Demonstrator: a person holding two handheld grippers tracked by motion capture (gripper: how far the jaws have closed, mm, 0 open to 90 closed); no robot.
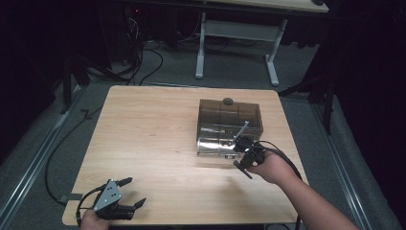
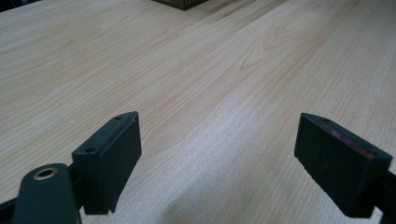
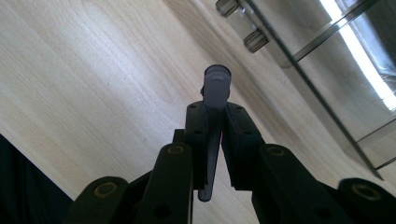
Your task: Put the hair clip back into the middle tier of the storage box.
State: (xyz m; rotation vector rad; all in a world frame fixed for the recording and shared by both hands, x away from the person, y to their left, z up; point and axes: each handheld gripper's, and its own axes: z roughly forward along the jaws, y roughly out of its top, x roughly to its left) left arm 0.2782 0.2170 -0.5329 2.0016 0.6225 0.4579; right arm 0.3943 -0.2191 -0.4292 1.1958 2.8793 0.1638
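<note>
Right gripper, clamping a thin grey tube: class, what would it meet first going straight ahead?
Probably the smoky transparent plastic box: the right gripper and its thin grey tube aim at it, though depth is unclear.

Your tube [image 3: 216,88]: grey, translucent, capped | tilted, clamped mid-length | over the table's right side, just near of the clear box [image 1: 230,125].

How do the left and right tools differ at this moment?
The left tool stands wide open with nothing between its jaws; the right tool is shut on a thin grey tube. The left sits at the table's near edge; the right is beside the smoky clear box. Both have black jaws.
</note>
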